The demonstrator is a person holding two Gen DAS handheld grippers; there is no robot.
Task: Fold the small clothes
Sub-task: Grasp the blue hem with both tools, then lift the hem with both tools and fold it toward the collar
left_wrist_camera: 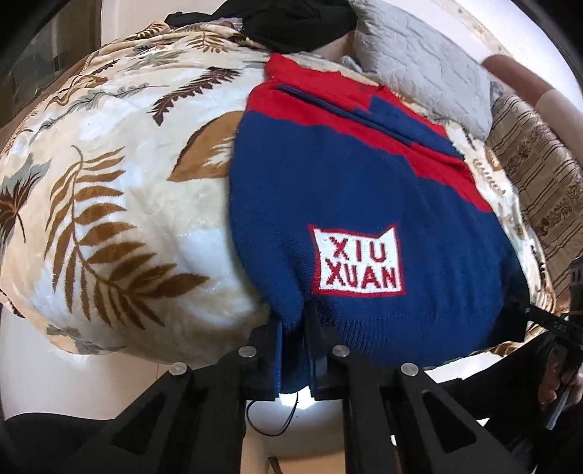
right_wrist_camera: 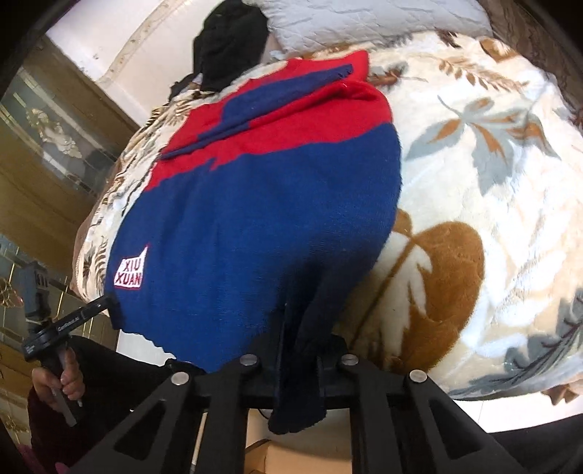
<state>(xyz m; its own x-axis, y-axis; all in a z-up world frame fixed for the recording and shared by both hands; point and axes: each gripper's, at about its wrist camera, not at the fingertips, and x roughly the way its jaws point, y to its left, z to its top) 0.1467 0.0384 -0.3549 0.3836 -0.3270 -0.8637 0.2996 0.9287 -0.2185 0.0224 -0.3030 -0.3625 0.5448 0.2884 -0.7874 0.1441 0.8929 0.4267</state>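
A small blue and red knit sweater (left_wrist_camera: 364, 189) with a white XIU XUAN patch (left_wrist_camera: 359, 264) lies on a leaf-print blanket (left_wrist_camera: 120, 189); its sleeves are folded across the red upper part. My left gripper (left_wrist_camera: 295, 328) is shut on the sweater's near hem at its left corner. In the right wrist view the sweater (right_wrist_camera: 262, 204) fills the middle, and my right gripper (right_wrist_camera: 300, 339) is shut on its near hem at the right corner. The left gripper (right_wrist_camera: 109, 304) also shows there at the hem's far left, held by a hand.
A grey quilted pillow (left_wrist_camera: 419, 62) and a black garment (left_wrist_camera: 302, 22) lie at the head of the bed. A striped patterned cushion (left_wrist_camera: 539, 175) lies at the right. A wooden cabinet with glass (right_wrist_camera: 54, 146) stands left of the bed. The blanket's near edge (left_wrist_camera: 109, 350) drops off below.
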